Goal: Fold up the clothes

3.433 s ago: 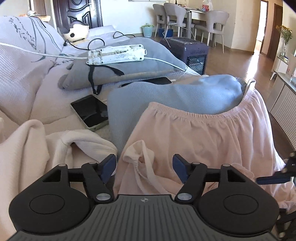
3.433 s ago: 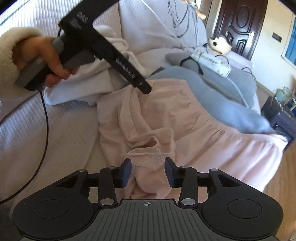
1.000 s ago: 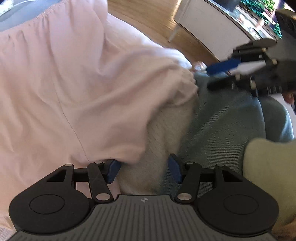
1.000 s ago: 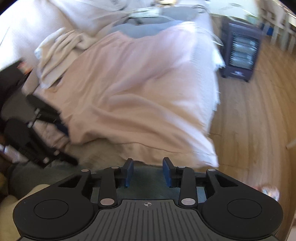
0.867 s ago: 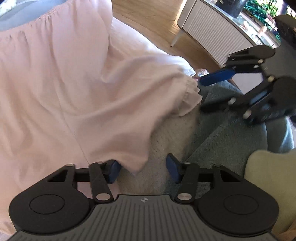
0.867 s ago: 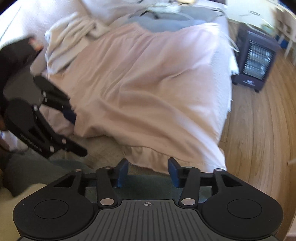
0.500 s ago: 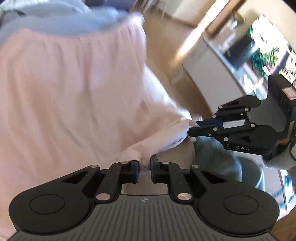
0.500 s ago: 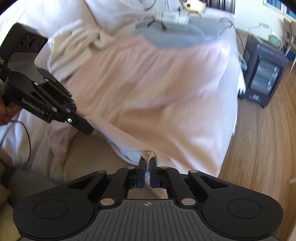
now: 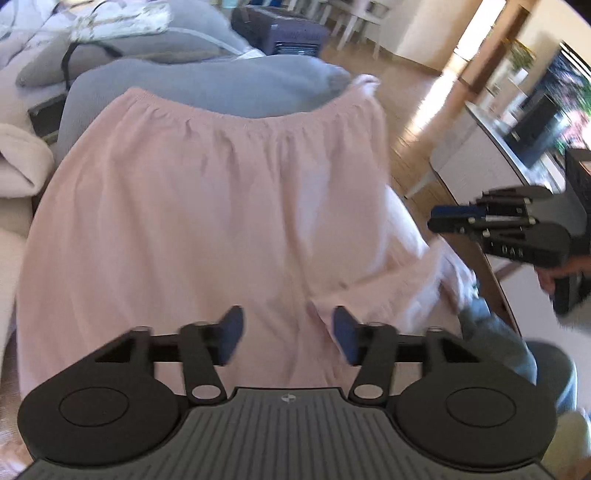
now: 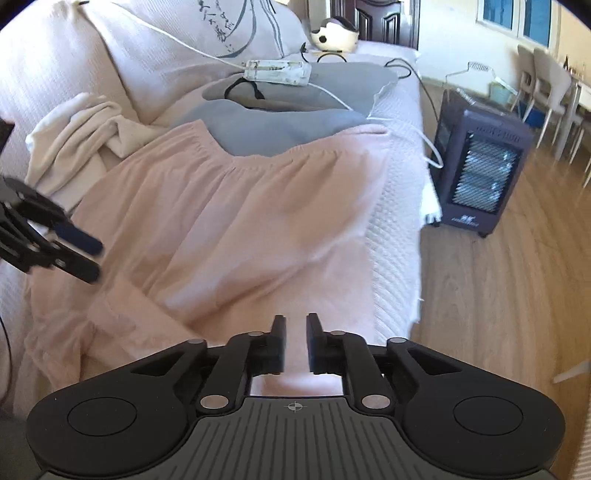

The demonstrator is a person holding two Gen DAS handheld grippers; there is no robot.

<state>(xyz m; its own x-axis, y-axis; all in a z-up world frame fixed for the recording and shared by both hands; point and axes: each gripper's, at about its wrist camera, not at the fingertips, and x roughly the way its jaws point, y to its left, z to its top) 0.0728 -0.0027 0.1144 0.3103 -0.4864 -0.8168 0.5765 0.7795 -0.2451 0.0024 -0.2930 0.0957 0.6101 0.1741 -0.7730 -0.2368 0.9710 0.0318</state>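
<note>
The letters "DAS" can be read on the side of the right claw (image 9: 443,218) as the left wrist view shows it; the rest of that marking is cut off. The white pillow (image 10: 229,29) at the head of the bed carries dark brush writing that cannot be read, and a small logo on the dark space heater (image 10: 480,162) on the wooden floor is too small to make out. Half a second ago both claws were pinched shut on the hem of the pink trousers (image 9: 207,206); now the left claw (image 9: 288,332) stands wide open above the cloth, and the right claw has parted to a narrow gap and holds nothing. The pink trousers lie spread flat on the bed, waistband against a grey cushion (image 10: 273,122), hem toward the cameras. A white power strip (image 10: 277,72) rests on a second grey cushion behind.
</note>
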